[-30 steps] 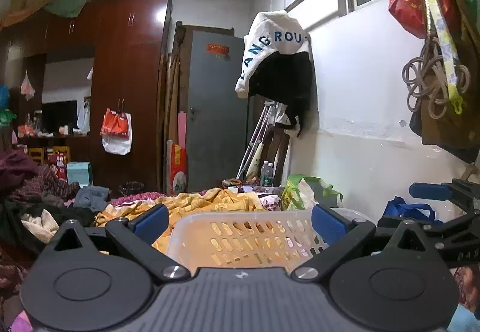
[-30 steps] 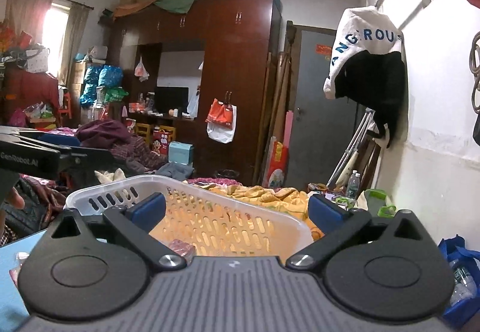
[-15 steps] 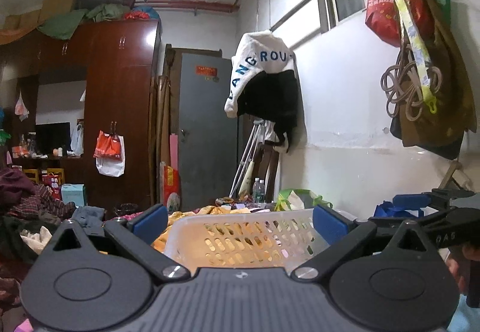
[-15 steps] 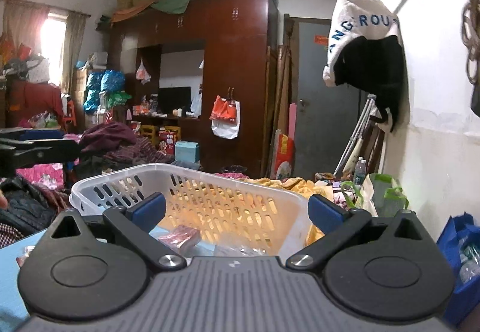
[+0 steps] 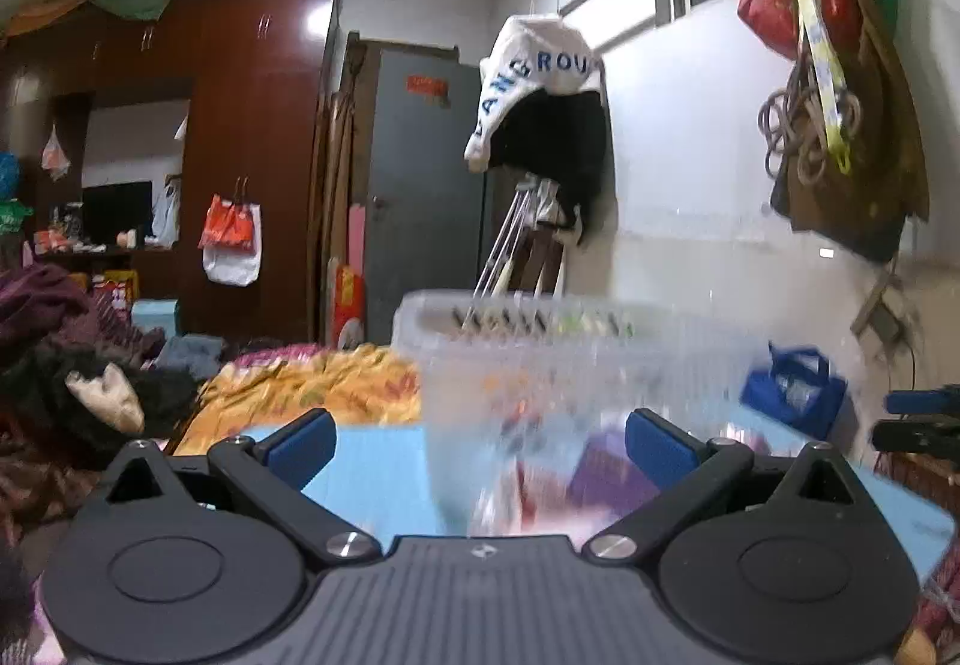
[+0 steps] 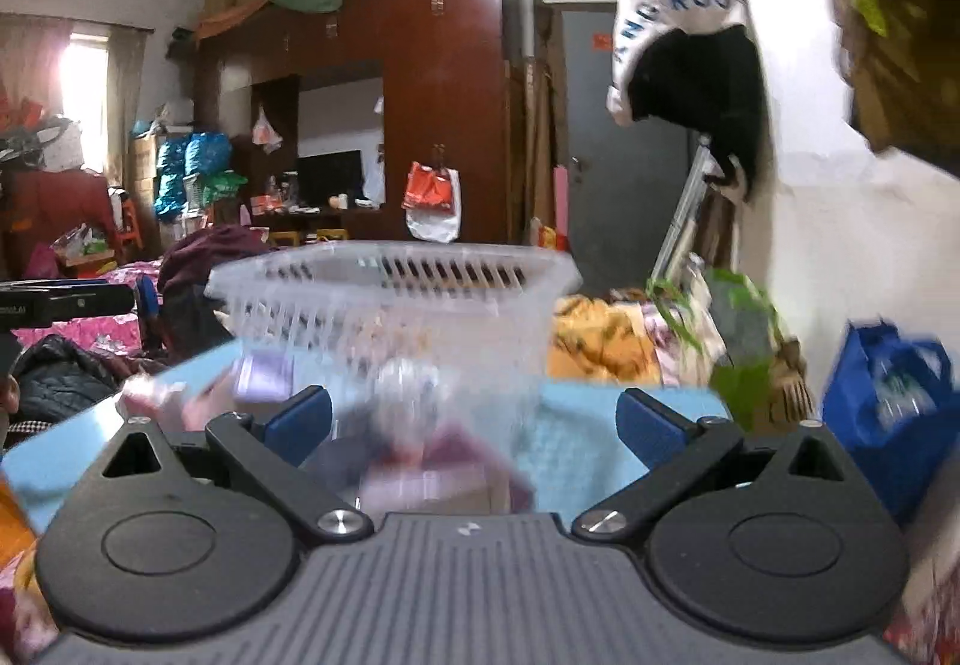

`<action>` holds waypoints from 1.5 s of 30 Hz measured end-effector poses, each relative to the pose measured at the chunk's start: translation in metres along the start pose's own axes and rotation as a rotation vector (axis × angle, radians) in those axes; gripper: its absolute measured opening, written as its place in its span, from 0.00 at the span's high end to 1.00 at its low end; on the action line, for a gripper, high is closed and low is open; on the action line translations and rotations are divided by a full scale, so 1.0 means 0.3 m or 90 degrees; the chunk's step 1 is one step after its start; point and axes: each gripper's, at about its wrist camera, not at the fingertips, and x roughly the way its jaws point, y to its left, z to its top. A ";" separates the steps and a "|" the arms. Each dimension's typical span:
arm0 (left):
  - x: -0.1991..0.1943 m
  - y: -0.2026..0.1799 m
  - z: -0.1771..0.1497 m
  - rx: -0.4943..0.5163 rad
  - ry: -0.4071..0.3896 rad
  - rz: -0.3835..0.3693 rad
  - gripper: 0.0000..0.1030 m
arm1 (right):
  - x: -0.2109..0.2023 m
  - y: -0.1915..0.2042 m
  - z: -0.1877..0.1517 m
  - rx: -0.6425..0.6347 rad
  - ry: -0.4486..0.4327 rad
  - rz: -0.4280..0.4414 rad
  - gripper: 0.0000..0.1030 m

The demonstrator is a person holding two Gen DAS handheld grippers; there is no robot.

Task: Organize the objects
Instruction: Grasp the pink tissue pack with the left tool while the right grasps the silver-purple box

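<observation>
A white slotted plastic basket (image 5: 570, 341) stands on a light blue table (image 5: 372, 479), blurred by motion; it also shows in the right wrist view (image 6: 396, 299). Several small packets lie in front of it, one purple (image 5: 606, 479), again in the right wrist view (image 6: 264, 377), too blurred to name. My left gripper (image 5: 480, 440) is open and empty, just short of the basket. My right gripper (image 6: 474, 422) is open and empty, near the blurred packets. The other gripper shows at each view's edge (image 5: 918, 419) (image 6: 60, 302).
Yellow bedding (image 5: 312, 389) and piles of clothes (image 5: 66, 365) lie behind the table. A blue bag (image 6: 894, 395) and a green bag (image 6: 738, 341) sit by the white wall on the right. A dark wardrobe (image 5: 240, 155) and a grey door (image 5: 420, 185) stand far back.
Both views have tipped down and moved, blurring the basket. The blue table top and the packets before the basket have come into sight. Both grippers remain open.
</observation>
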 end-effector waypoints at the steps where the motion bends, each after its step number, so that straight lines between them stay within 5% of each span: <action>1: -0.009 0.003 -0.024 -0.006 0.011 0.000 0.00 | -0.027 0.002 -0.032 0.007 0.004 0.000 0.00; 7: 0.039 -0.022 -0.108 -0.019 0.075 -0.025 0.03 | -0.008 0.043 -0.146 -0.003 0.045 0.031 0.00; 21: 0.111 -0.086 -0.140 0.003 0.095 -0.018 0.04 | 0.145 0.060 -0.186 0.000 0.114 -0.020 0.13; 25: 0.124 -0.070 -0.146 -0.026 0.101 -0.049 0.19 | 0.120 0.067 -0.207 -0.005 0.096 -0.023 0.26; 27: 0.118 -0.066 -0.148 -0.028 0.099 -0.052 0.38 | 0.107 0.055 -0.210 0.002 0.091 -0.019 0.26; 36: 0.115 -0.076 -0.148 -0.022 0.089 -0.049 0.41 | 0.061 0.047 -0.206 0.000 0.075 -0.001 0.26; 45: 0.042 -0.056 -0.104 -0.024 0.025 -0.054 0.42 | 0.003 0.038 -0.169 -0.002 0.032 -0.006 0.26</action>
